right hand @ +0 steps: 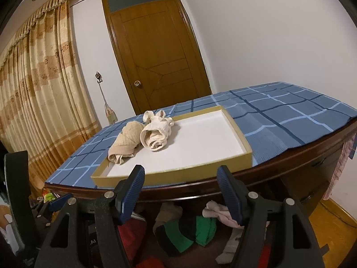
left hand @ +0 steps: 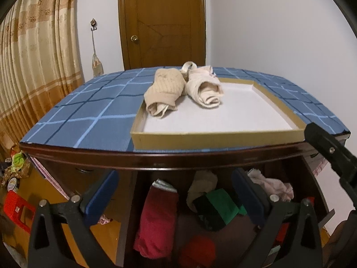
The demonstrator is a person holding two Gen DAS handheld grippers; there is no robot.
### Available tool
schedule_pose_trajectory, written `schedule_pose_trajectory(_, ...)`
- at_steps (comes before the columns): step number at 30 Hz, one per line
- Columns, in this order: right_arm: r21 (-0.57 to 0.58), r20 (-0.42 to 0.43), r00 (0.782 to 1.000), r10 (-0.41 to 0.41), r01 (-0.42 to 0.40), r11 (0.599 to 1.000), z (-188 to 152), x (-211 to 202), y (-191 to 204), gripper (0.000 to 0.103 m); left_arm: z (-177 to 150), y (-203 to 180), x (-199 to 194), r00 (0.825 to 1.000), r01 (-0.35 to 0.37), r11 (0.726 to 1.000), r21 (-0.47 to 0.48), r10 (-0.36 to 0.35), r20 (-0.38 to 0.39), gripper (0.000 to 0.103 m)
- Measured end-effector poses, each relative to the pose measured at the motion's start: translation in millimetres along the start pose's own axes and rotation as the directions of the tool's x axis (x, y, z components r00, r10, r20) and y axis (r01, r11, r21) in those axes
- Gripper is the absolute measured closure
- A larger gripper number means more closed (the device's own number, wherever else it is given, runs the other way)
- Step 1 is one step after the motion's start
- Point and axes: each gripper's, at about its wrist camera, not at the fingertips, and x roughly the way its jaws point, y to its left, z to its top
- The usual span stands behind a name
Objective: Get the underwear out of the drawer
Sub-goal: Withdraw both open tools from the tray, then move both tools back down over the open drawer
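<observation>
An open drawer (left hand: pixel 125 201) under the dresser top holds several rolled garments: a dark red roll (left hand: pixel 156 218), a green and black roll (left hand: pixel 214 207), a beige piece (left hand: pixel 203 185) and a pink piece (left hand: pixel 272 185). My left gripper (left hand: pixel 175 197) hangs open above them, nothing between its blue pads. The right gripper (right hand: pixel 181 192) is open too, in front of the dresser edge, above the green roll (right hand: pixel 191 232). On top, a tan roll (left hand: pixel 165 91) and a cream roll (left hand: pixel 205 89) lie in a shallow gold-rimmed tray (left hand: pixel 218 137). The right gripper's black arm (left hand: pixel 330 156) shows at the right edge.
A blue checked cloth (left hand: pixel 89 116) covers the dresser top (left hand: pixel 156 159). A wooden door (left hand: pixel 162 22) and a beige curtain (left hand: pixel 33 55) stand behind. A red plastic crate (left hand: pixel 15 207) and clutter sit on the floor at the left. Pink cloth (right hand: pixel 339 163) hangs off the dresser's right end.
</observation>
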Motion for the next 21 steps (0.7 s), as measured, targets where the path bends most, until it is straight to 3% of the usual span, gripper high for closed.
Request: schedule_pose_trajectory(21,-0.033,-0.052,0.997,-0.052,0.050,0.998,-39.3,-8.5,-27.1,0.033,-42.9,7.2,8.2,0.996,-0.001,1.000,0.012,0.002,-0.093,0.000)
